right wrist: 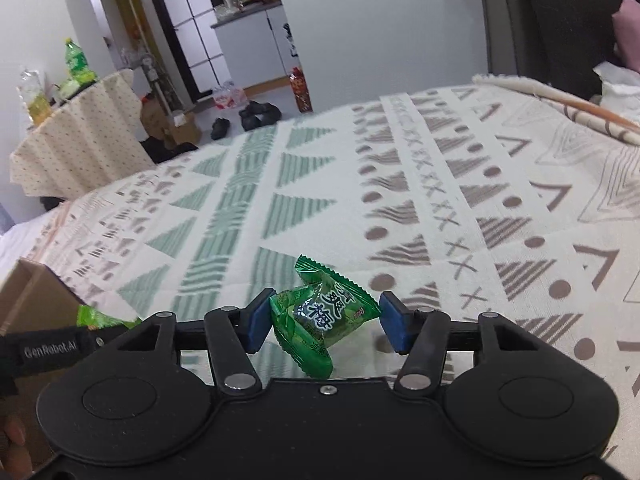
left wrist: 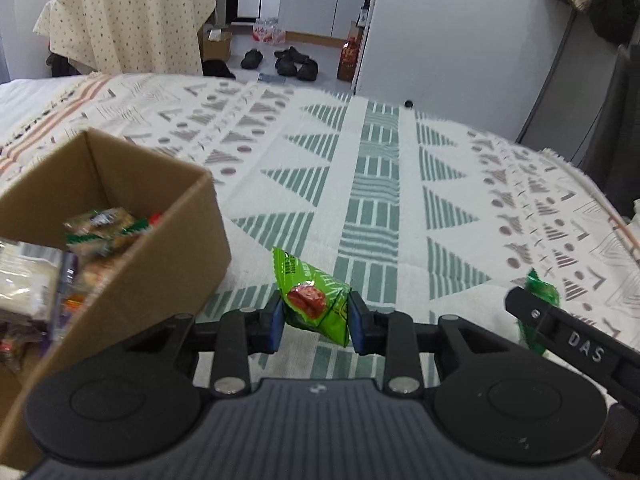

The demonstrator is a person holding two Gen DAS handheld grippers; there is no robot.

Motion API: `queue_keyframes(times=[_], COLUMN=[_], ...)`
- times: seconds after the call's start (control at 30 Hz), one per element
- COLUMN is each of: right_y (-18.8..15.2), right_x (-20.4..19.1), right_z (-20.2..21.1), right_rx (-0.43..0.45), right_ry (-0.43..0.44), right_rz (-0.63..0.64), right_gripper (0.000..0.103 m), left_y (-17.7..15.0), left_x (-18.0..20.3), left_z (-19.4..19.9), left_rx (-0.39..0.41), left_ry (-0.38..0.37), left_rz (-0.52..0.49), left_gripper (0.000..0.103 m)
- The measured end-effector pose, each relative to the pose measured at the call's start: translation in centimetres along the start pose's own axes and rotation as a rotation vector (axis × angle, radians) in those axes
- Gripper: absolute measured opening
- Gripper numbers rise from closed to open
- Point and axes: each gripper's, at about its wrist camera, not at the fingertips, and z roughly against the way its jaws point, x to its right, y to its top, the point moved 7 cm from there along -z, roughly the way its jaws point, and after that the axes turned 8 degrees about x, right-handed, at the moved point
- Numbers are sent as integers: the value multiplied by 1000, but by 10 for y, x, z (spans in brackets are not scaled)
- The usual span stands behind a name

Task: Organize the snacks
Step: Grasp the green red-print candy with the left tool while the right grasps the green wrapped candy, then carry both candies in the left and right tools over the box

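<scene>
My left gripper (left wrist: 316,316) is shut on a light green snack packet (left wrist: 312,300) with a red fruit picture, both blue pads pressing its sides just above the patterned cloth. An open cardboard box (left wrist: 132,184) with several wrapped snacks inside stands close on its left. My right gripper (right wrist: 320,320) is shut on a dark green candy packet (right wrist: 320,312) with white characters; the wrapper is crumpled between the pads. In the left wrist view, one black finger (left wrist: 536,312) of the right gripper shows at the right with its green packet (left wrist: 542,290).
A cream cloth with green and grey triangles (left wrist: 380,180) covers the broad surface ahead. Beyond its far edge stand a table with a dotted cover (left wrist: 128,20) and shoes on the floor (left wrist: 288,60). A box corner (right wrist: 24,292) lies at the left in the right wrist view.
</scene>
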Motion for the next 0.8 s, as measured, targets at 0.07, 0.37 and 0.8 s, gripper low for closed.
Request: queue_keyframes(times=[0.07,0.37,0.8], right_y=[6,12,18], right_x=[-9,-62,-142], right_z=[7,28,71], right_rx=[16,52,144], right_ry=[25,111,211], right_rz=[4,104,276], right_gripper=[55,43,42], left_y=[8,37,61], left_x=[-2,-30,-119], left_z=[13,69,140], left_rx=[22,98,133], left_ry=[-3,11,108], left_rz=[-1,44,213], left_gripper=[31,31,32])
